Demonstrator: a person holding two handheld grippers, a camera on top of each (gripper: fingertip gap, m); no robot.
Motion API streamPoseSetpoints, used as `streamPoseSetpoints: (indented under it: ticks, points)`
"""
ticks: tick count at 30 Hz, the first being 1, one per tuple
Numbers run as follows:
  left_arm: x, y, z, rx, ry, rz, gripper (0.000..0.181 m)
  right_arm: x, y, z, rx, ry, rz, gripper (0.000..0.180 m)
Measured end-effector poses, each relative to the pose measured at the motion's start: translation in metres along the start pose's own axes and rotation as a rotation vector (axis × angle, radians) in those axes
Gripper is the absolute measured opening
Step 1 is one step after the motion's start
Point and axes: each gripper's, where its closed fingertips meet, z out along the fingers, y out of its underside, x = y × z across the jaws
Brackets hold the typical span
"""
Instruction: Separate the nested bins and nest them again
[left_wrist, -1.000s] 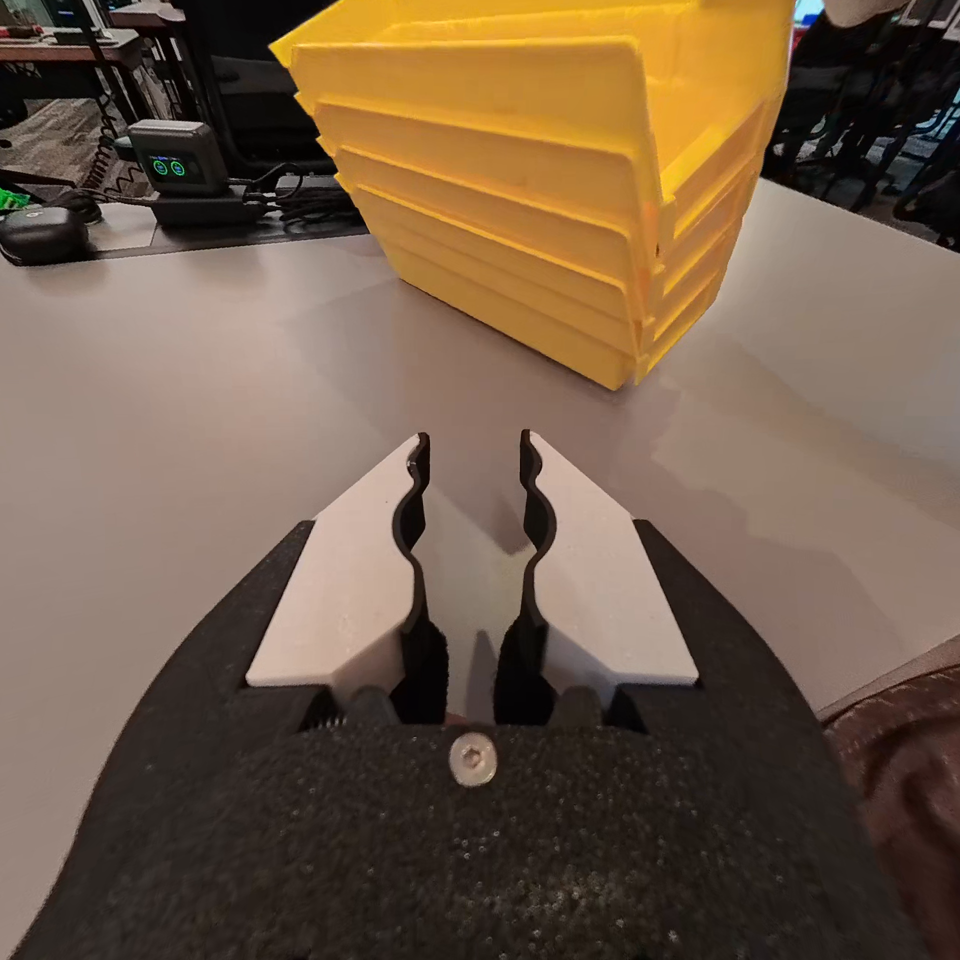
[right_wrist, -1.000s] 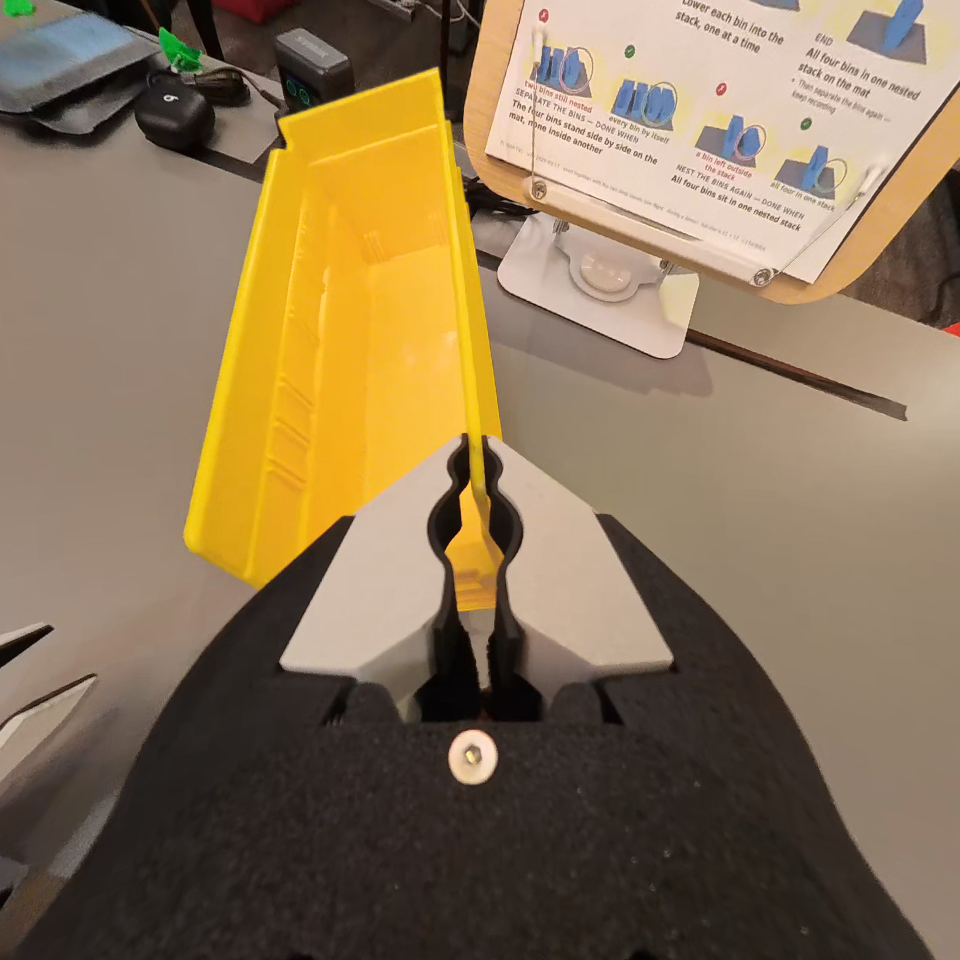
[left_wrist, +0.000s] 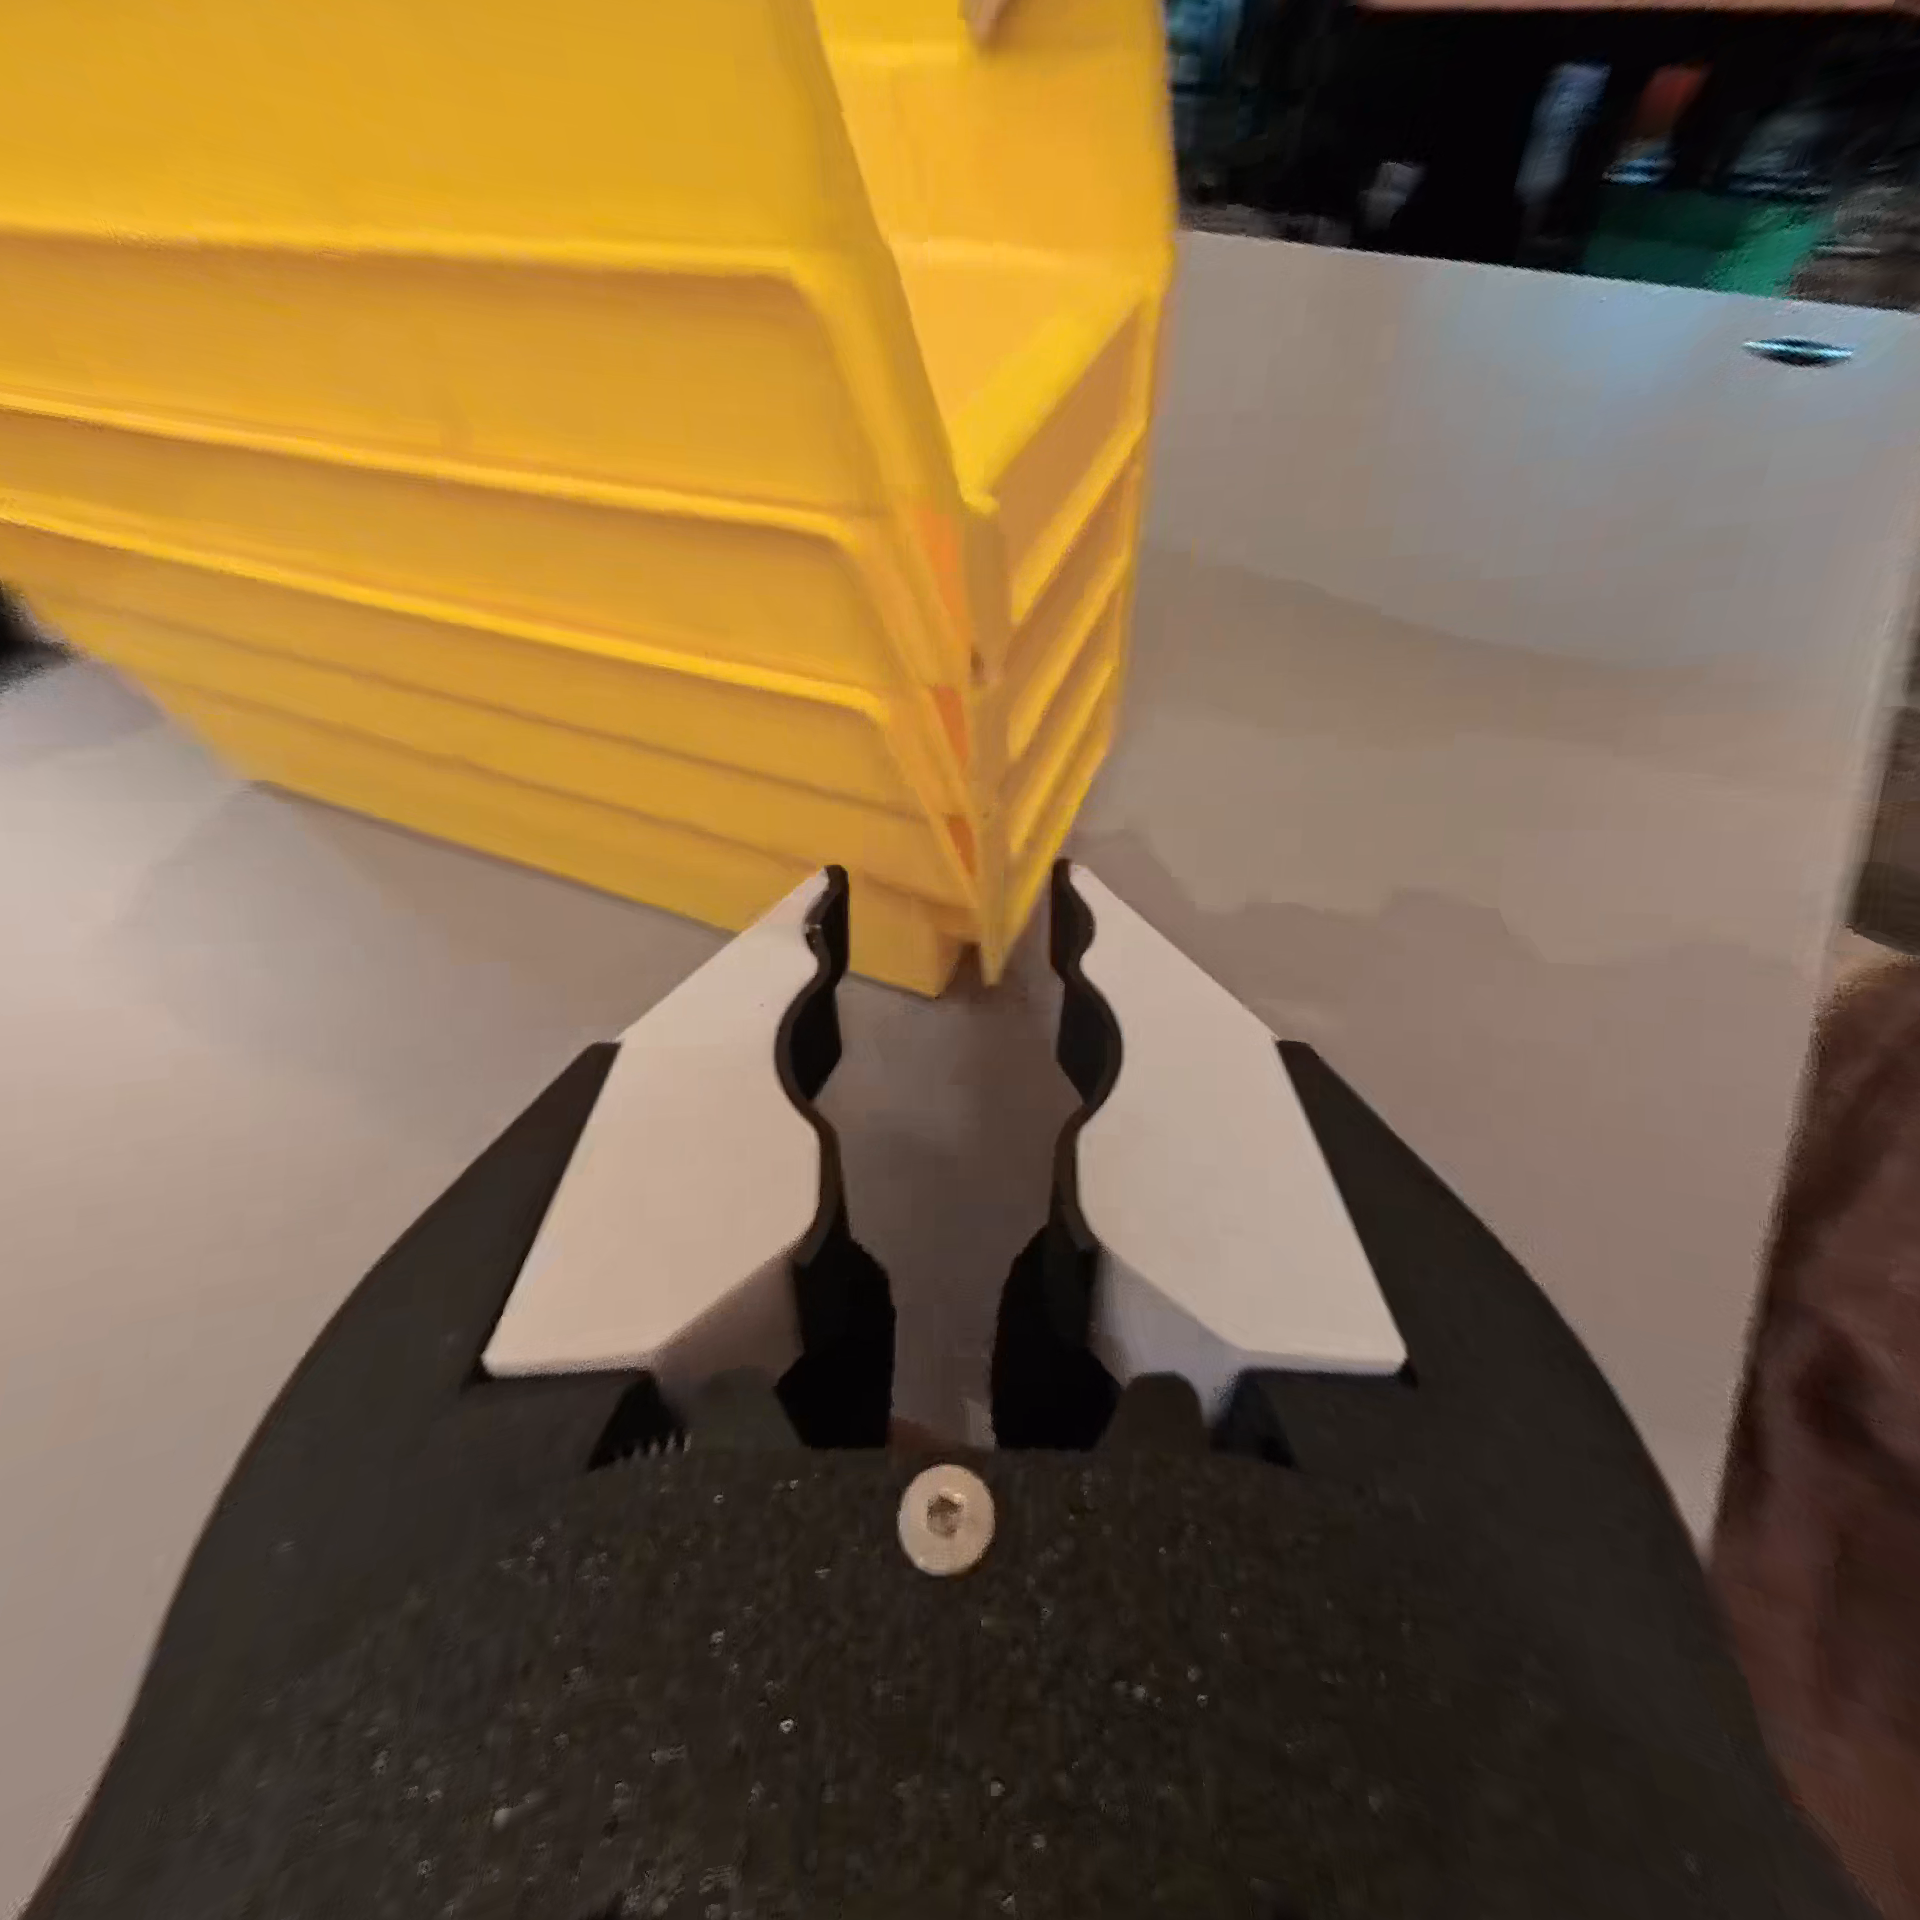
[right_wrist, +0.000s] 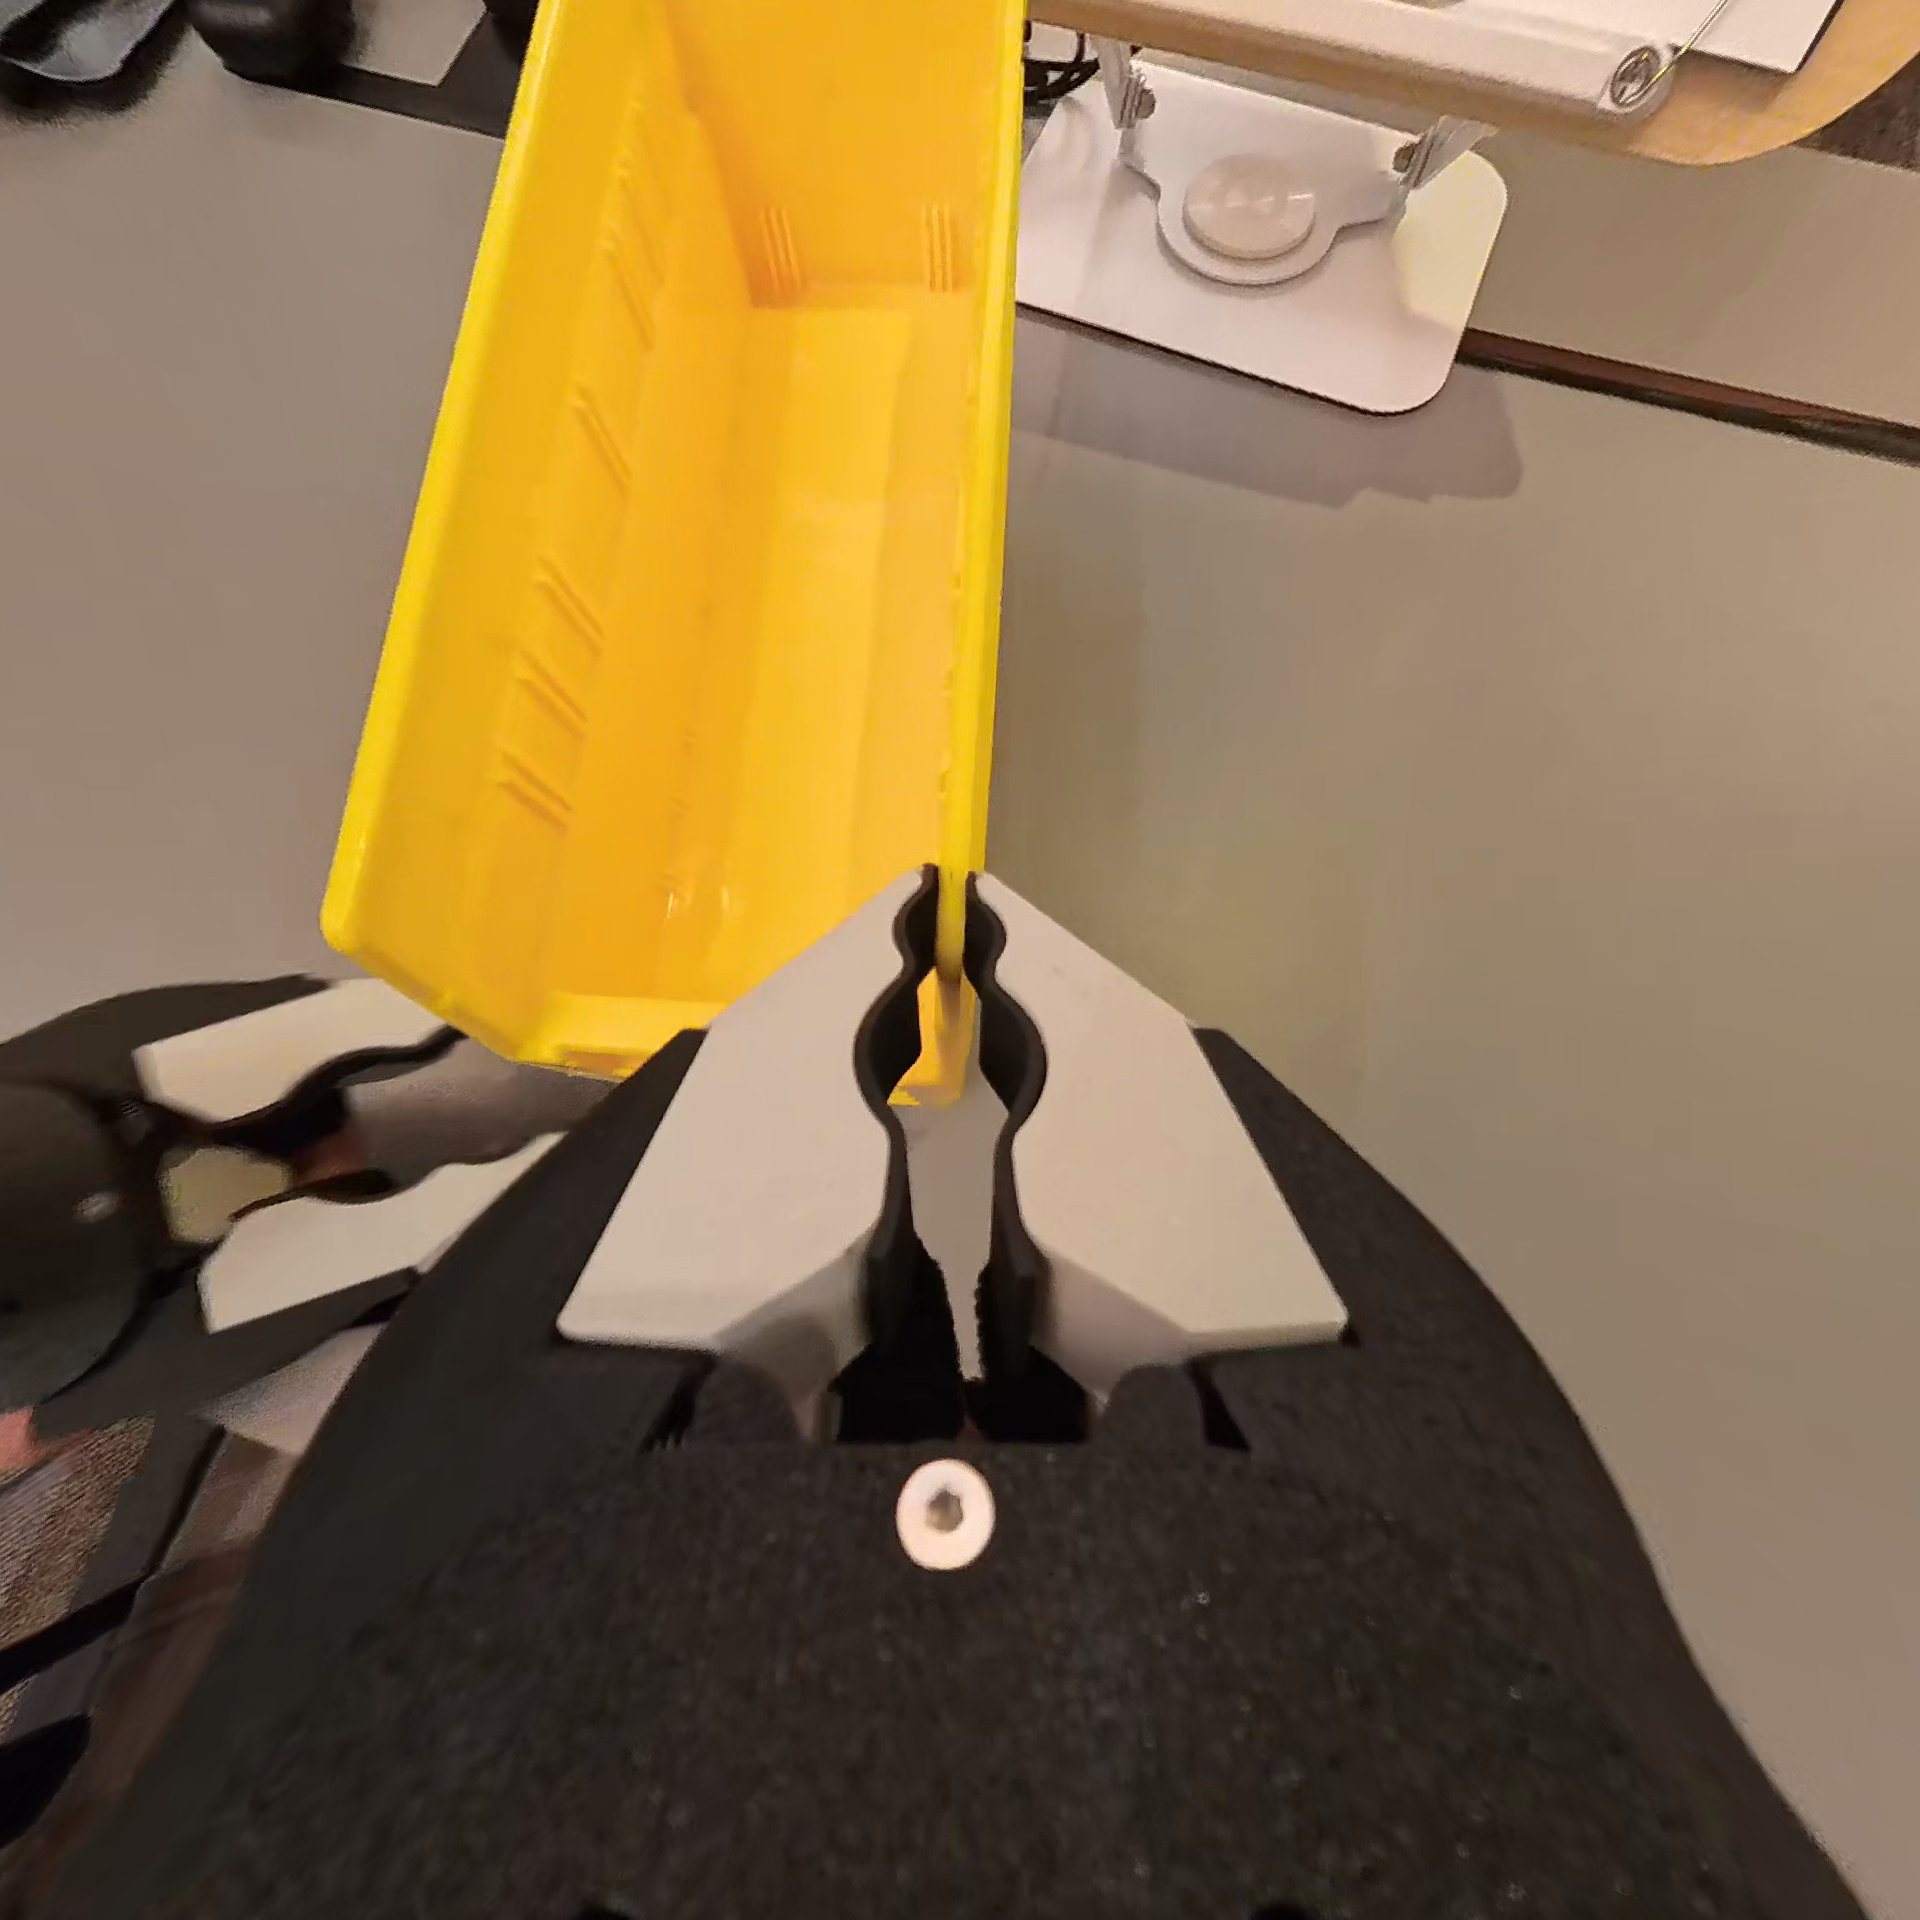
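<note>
Yellow bin (right_wrist: 727, 540) wall pinched by right gripper (right_wrist: 954, 883) fingers. Left gripper (left_wrist: 951, 883) fingers spread, empty, at bin stack (left_wrist: 499, 582) corner on surface (left_wrist: 1455, 675).

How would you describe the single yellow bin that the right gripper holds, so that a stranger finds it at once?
Start at the grey table and the white stand base at its far side. Just left of that base, one long yellow bin stretches away, empty and open on top. Unlike the nested stack, it is alone, its right wall pinched in the right gripper.
</note>
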Motion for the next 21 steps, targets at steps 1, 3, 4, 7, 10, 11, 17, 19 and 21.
streamPoseSetpoints:
  ticks: [1,3,4,7,10,11,17,19,21]
  points:
    - [0.004,0.004,0.006,-0.026,0.059,-0.009,0.043,-0.002,0.001,-0.001,-0.006,-0.010,0.002,0.003]
    - [-0.004,0.004,0.012,-0.043,0.047,0.009,0.033,-0.002,0.001,-0.001,-0.010,0.000,-0.003,0.002]
    - [-0.006,0.004,0.014,-0.041,0.054,0.022,0.034,-0.001,0.001,-0.001,-0.010,0.014,-0.007,0.002]
    - [-0.008,0.004,0.014,-0.038,0.075,0.016,0.034,-0.001,-0.001,0.000,-0.014,0.001,0.017,0.002]
    - [-0.007,0.004,0.014,-0.065,0.066,0.032,0.034,-0.002,0.000,-0.001,-0.033,-0.009,0.015,0.002]
    - [-0.006,0.004,0.015,-0.074,0.061,0.041,0.034,-0.003,-0.001,-0.001,-0.041,-0.013,0.013,0.002]
    - [-0.005,0.004,0.020,-0.105,0.025,0.059,0.030,-0.001,-0.013,-0.003,-0.065,-0.012,0.005,0.002]
    - [-0.003,0.003,0.021,-0.108,0.027,0.056,0.027,0.000,-0.017,-0.004,-0.071,-0.007,0.001,0.002]
    - [-0.001,0.004,0.022,-0.110,0.033,0.060,0.024,0.001,-0.020,-0.004,-0.074,-0.008,-0.001,0.002]
